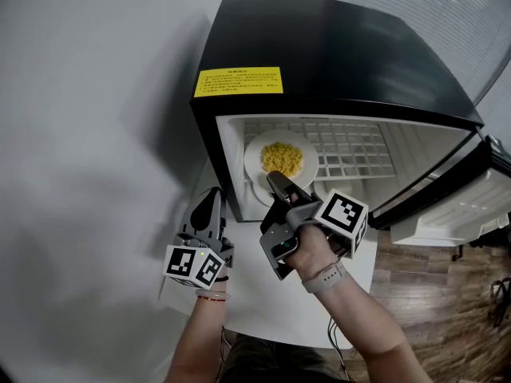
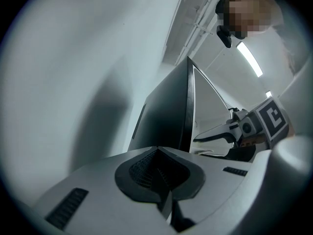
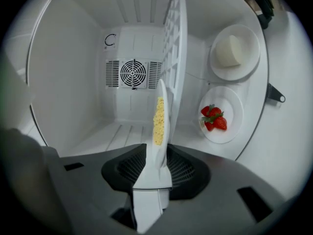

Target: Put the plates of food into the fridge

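Currently, head view: the fridge [image 1: 319,46] stands open on the counter [image 1: 263,309]. The plate of yellow food [image 1: 281,159] lies on the wire shelf [image 1: 359,150], its near rim at the right tool [image 1: 275,183]. The left tool [image 1: 209,206] hangs beside the fridge, presumably kept clear of the doorway.

Left gripper view: jaws closed on nothing; fridge interior hidden from here.

Right gripper view: jaws slightly parted round the rim, pads apparently slack, likely because the shelf carries the plate. The picture is rolled, so the shelf reads upright. Beneath it sit a strawberry plate [image 3: 222,133] and a plate of something white [image 3: 244,67] that I cannot identify.
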`<act>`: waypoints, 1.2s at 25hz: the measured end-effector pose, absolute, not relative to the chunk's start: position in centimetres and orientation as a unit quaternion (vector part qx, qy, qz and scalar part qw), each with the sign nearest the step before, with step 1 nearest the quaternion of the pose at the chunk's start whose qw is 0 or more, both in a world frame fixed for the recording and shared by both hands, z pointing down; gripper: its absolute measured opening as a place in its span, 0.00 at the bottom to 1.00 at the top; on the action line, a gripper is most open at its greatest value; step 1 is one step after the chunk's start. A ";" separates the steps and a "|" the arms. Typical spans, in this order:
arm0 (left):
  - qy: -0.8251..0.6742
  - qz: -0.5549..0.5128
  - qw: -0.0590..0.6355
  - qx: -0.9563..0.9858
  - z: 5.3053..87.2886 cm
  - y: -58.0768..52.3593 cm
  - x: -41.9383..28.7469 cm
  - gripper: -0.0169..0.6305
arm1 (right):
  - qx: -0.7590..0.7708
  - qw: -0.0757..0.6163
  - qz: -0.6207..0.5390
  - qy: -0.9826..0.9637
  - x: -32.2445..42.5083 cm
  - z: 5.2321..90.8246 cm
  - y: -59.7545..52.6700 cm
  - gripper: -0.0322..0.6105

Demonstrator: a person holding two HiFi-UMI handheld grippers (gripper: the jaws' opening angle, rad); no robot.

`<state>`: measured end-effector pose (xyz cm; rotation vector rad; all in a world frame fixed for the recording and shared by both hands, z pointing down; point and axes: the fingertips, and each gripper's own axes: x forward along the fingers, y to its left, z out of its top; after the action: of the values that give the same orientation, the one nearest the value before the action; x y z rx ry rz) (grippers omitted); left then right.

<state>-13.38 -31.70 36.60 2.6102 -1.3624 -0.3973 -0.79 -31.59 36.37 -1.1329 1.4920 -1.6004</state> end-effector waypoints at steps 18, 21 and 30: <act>-0.447 -0.132 0.097 0.879 38.3 -32.2 -13.5 0.04 | -0.454 0.234 -0.537 0.671 -2.4 38.0 -29.8 0.42; -0.447 -0.130 0.096 0.880 38.5 -32.2 -13.8 0.04 | -0.453 0.215 -0.529 0.685 -2.8 38.7 -29.2 0.42; -0.439 -0.129 0.116 0.882 38.9 -29.7 -14.6 0.04 | -0.480 0.079 -0.425 0.763 -3.7 41.2 -24.9 0.42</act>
<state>-14.59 -29.66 38.86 2.5836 -1.2846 -0.3767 -3.73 -24.92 41.19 -1.4377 2.2851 -1.2714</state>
